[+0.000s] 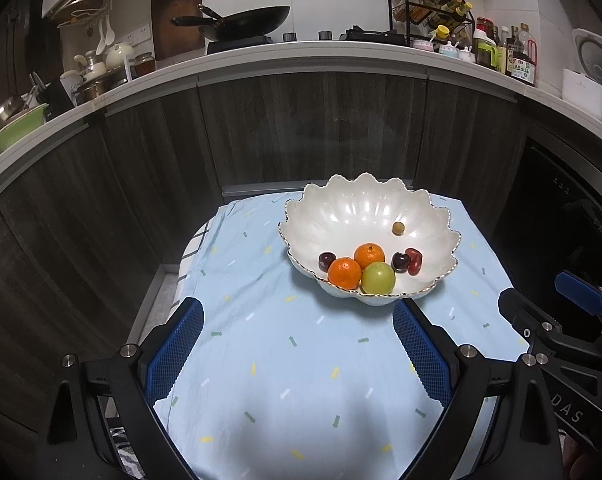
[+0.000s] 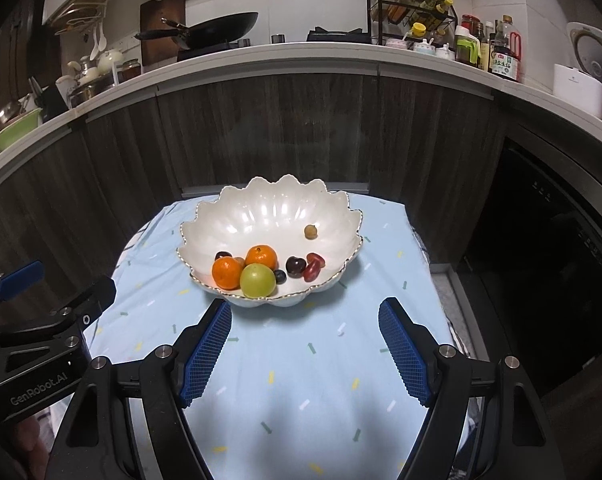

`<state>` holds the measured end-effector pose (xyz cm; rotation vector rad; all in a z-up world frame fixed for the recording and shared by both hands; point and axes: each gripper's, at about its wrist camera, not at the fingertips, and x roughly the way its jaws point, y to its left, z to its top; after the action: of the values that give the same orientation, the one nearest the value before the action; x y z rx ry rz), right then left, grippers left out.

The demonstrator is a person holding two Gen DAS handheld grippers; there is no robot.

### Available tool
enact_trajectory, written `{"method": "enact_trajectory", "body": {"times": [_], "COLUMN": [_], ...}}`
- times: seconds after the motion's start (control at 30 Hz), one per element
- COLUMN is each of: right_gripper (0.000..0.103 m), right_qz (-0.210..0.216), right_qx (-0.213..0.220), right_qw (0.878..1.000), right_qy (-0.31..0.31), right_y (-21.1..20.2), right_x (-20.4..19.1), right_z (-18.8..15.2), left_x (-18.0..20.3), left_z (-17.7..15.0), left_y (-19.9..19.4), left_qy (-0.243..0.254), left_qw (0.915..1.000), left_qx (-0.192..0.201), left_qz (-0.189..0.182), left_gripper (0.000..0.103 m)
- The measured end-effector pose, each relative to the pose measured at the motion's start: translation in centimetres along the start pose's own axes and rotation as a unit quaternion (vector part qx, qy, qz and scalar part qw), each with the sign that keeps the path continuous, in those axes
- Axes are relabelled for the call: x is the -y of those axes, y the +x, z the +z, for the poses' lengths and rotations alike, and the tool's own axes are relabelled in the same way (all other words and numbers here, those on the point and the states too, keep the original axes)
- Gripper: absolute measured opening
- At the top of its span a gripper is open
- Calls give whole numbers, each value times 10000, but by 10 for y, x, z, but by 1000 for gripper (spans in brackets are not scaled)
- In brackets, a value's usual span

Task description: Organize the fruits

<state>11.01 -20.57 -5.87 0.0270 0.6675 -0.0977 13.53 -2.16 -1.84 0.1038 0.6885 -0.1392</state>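
A small table point(image 1: 261, 360) draped in a pale blue cloth point(image 2: 301, 380) scattered with little dashes and arrows stands in a dim kitchen, in front of dark wood-grain cabinet doors point(image 1: 301, 128) beneath a white curved countertop point(image 1: 301, 50). On that countertop sit a black wok point(image 1: 241, 20), a wire rack of spice jars point(image 1: 429, 4), a row of sauce bottles point(image 2: 489, 48) and, at the left end, stacked pots and a green bowl point(image 1: 17, 128). A red-capped bottle point(image 2: 507, 60) carries a Chinese label too small to read. Near the table's far edge, a white scalloped bowl point(image 2: 229, 220) with a thin gold rim holds the fruit: two oranges point(image 2: 225, 273), a green round fruit point(image 2: 257, 280), dark cherries point(image 2: 295, 267), two small red oblong fruits point(image 2: 313, 267) lying with their long axes slanted, a blueberry point(image 2: 279, 277), and a small tan fruit point(image 2: 310, 231) apart on the far inner slope. The rest cluster at the bowl's near side. The left tool point(image 1: 297, 348) hangs above the cloth near the table's near edge, its blue pads well apart with nothing between them; the right tool point(image 2: 305, 344) does likewise, aimed at the bowl. Writing on the tool bodies reads "GenRobot.AI" in the right view and "DAS" in the left view.
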Motion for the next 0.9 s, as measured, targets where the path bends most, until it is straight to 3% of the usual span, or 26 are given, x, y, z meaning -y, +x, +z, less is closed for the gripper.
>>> {"method": "enact_trajectory", "body": {"times": [0.9], "right_gripper": [77], "right_qz": [55], "right_qx": [-73], "right_qw": [10000], "right_qy": [-9], "right_y": [-26], "right_x": [9], "right_z": [-25], "left_x": [-4], "left_z": [-29], "left_y": [-30], "left_qy": [-38], "left_qw": [10000], "left_qx": [-24], "left_qz": [-42], "left_gripper": [97]}}
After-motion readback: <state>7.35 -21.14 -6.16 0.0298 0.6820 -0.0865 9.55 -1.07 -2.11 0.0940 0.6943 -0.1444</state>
